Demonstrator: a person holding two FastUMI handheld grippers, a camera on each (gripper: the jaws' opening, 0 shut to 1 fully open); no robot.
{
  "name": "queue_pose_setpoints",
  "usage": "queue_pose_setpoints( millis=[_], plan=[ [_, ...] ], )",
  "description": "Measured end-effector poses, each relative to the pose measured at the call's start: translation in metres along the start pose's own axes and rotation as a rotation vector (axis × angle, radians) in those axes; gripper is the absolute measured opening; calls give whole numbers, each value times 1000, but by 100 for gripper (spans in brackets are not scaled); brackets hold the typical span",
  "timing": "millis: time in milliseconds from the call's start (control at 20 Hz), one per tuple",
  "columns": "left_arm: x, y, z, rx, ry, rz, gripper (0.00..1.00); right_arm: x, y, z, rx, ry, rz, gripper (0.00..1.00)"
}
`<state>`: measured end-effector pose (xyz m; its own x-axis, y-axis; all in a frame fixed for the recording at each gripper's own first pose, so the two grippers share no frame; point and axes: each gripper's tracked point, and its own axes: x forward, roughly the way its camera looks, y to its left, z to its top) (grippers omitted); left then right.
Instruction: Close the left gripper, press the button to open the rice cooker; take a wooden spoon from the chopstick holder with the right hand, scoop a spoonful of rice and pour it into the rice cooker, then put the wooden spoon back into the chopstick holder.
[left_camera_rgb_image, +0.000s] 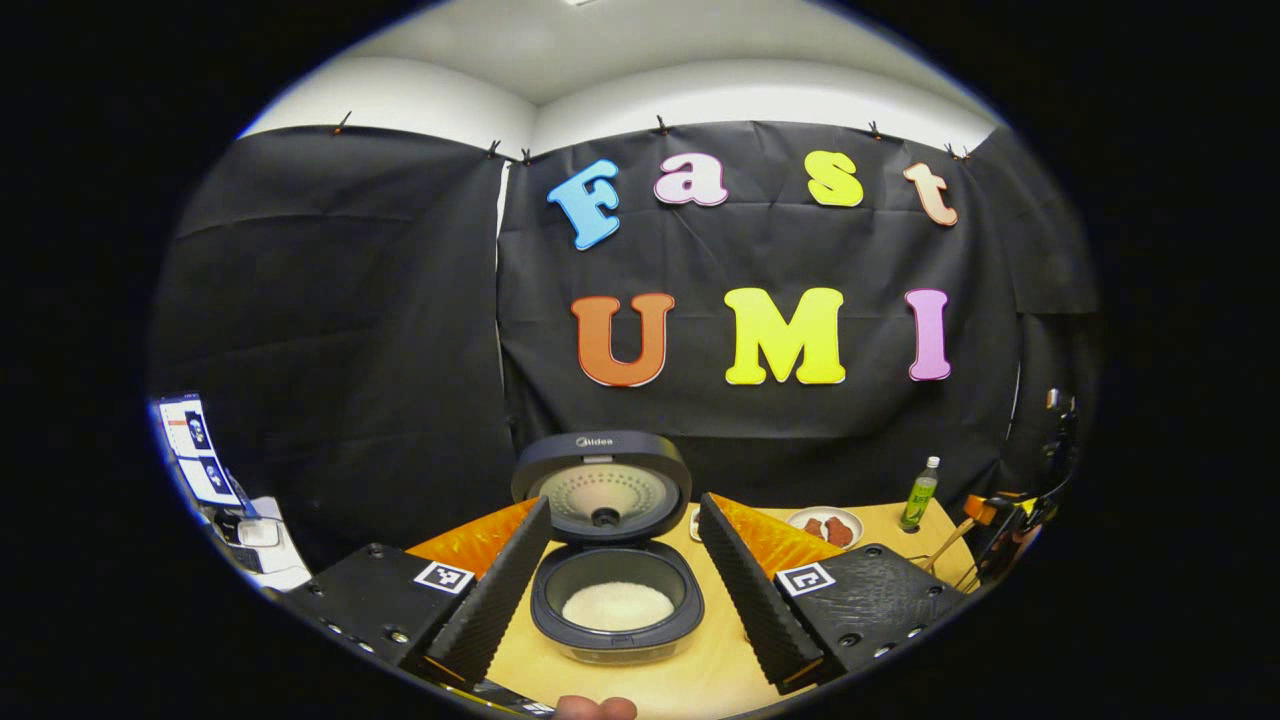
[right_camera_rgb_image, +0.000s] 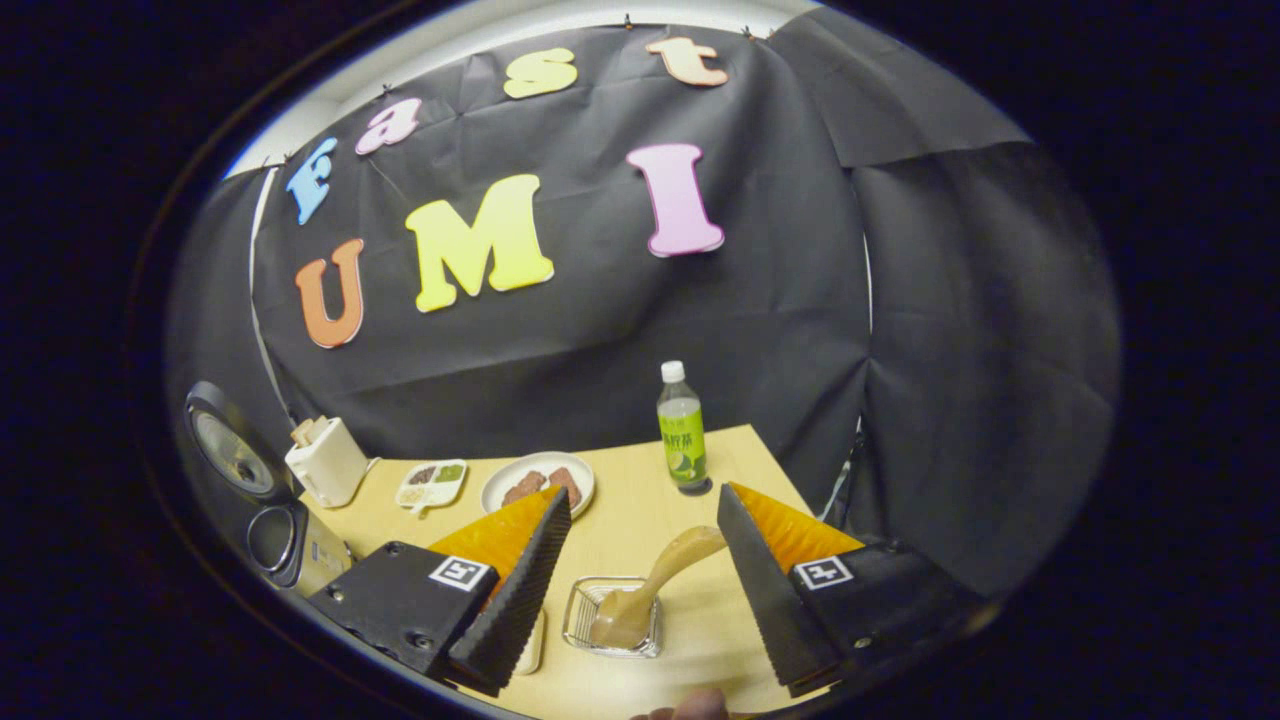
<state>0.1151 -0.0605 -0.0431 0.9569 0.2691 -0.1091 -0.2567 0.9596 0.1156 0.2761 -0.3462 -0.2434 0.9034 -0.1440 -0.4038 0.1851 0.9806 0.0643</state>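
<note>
Table (right_camera_rgb_image: 640, 520): wooden spoon (right_camera_rgb_image: 650, 585) blurred in chopstick holder (right_camera_rgb_image: 585, 612), bowl end hidden.

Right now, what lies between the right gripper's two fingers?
In the right gripper view, the wooden spoon leans in the wire chopstick holder on the pale wooden table, between the open fingers, untouched.

Wooden spoon (right_camera_rgb_image: 650, 585) stands seemingly in chopstick holder (right_camera_rgb_image: 612, 616); bottle (right_camera_rgb_image: 682, 430) behind.

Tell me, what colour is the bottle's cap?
White. The bottle has a white cap over greenish drink, clearest in the right gripper view.
</note>
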Motion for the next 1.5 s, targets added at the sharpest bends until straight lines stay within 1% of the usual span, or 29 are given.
queue_pose_setpoints(
  millis=[50,100,200,400,550,700,900,1000,1100,1200,1400,1500],
  plan=[
    [6,1,10,-7,-13,2,94,-10,1,7,-9,-15,5,99],
    [12,4,20,-22,-27,1,94,-20,2,14,-22,-31,12,100],
    [28,10,35,-49,-33,2,94,-41,4,27,-35,-64,18,99],
    [74,21,47,-90,36,13,94,-84,22,38,-10,-99,67,100],
    [111,15,39,-135,136,-8,94,-111,34,34,-2,-103,105,99],
    [155,15,15,-147,247,-8,95,-129,34,24,-22,-89,98,100],
    [194,25,-5,-128,340,-7,95,-150,30,18,-42,-93,89,100],
    [206,32,-16,-158,407,0,95,-154,27,12,-44,-77,88,100],
    [215,40,-23,-171,440,13,95,-159,22,12,-39,-73,77,100],
    [220,37,-32,-173,469,1,95,-162,18,13,-36,-75,67,100],
    [220,30,-47,-124,528,-22,96,-164,20,10,-51,-77,73,100],
    [215,28,-54,-124,548,-31,96,-168,25,12,-64,-87,82,100]
  ],
)
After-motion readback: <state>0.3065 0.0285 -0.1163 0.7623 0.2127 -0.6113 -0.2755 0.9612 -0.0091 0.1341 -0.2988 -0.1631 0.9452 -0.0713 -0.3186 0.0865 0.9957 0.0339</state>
